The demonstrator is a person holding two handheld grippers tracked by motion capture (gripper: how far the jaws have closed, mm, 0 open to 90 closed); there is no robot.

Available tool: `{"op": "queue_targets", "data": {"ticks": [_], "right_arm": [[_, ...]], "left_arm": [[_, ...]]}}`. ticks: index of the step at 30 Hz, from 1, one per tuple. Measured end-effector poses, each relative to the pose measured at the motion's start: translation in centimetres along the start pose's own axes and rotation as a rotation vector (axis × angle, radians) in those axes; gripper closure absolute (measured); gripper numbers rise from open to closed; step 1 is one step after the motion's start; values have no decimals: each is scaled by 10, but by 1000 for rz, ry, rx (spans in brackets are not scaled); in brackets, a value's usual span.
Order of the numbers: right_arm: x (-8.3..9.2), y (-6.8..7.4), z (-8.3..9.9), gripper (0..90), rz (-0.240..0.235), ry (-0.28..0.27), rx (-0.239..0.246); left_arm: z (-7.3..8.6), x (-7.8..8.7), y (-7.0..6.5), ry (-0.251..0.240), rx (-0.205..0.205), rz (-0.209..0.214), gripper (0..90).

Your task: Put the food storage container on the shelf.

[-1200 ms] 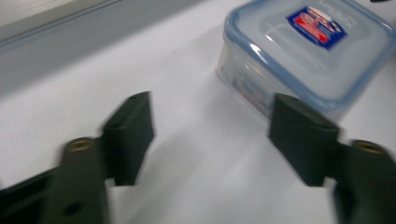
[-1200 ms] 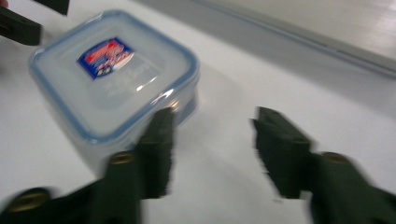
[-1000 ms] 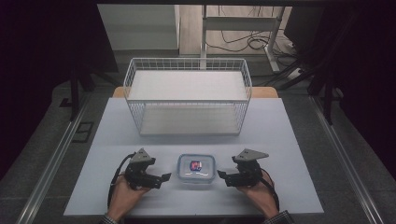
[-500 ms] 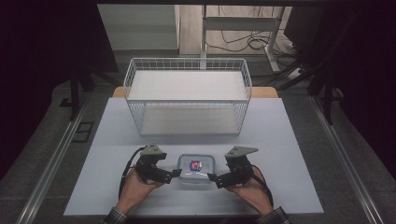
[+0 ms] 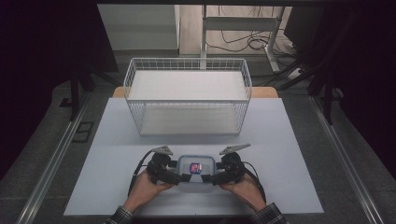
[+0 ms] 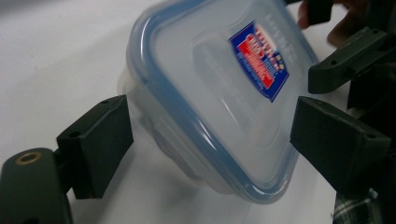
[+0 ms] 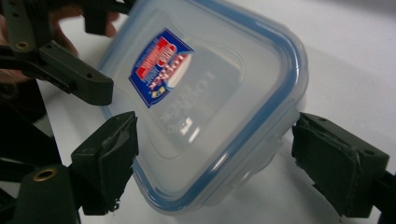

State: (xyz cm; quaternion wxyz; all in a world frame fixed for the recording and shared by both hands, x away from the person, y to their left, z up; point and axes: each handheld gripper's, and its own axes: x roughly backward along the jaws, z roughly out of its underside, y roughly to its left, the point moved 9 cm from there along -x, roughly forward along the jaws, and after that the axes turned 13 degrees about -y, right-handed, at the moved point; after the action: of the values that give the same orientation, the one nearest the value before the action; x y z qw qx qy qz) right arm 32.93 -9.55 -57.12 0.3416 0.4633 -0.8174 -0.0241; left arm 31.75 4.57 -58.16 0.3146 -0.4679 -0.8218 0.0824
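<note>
High view: clear plastic food container with blue-sealed lid and red-and-blue label, sitting at near centre of white table, between both grippers. Lid on.

Left gripper view: container lying between the two black jaws, lid edge reaching well into the gap; jaws spread wide, neither pad seen touching plastic. Label blurred, text unreadable. Right gripper's jaw tips seen beyond the far side of the lid.

Right gripper view: container likewise between spread jaws, gap visible at the right pad; contact at the left pad cannot be judged. Left gripper's jaw over the lid's far corner.

Left gripper held in left hand, just beside container's left side. Right gripper held in right hand, just beside its right side. Cables trailing from each. Plaid cuffs at bottom edge.

White wire basket standing at far side of table, well apart from container.
</note>
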Motion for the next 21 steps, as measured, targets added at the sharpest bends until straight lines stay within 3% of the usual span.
{"op": "queue_targets", "data": {"ticks": [1, 3, 4, 7, 12, 21], "right_arm": [[0, 0, 0, 156, 0, 0, 0], [4, 3, 2, 203, 8, 6, 23], [9, 4, 3, 271, 6, 1, 29], [14, 5, 5, 340, -7, -8, 21], [26, 3, 5, 502, -51, -40, 12], [28, -2, 3, 546, -94, -74, -66]], "left_arm": [[1, 3, -2, 10, -15, -3, 144], [5, 9, -5, 13, -19, -6, 258], [7, 13, -7, 14, -20, -4, 299], [10, 21, -8, -1, -21, 3, 377], [9, 30, -6, -55, 37, 74, 539], [8, 30, -1, -93, 96, 121, 573]]}}
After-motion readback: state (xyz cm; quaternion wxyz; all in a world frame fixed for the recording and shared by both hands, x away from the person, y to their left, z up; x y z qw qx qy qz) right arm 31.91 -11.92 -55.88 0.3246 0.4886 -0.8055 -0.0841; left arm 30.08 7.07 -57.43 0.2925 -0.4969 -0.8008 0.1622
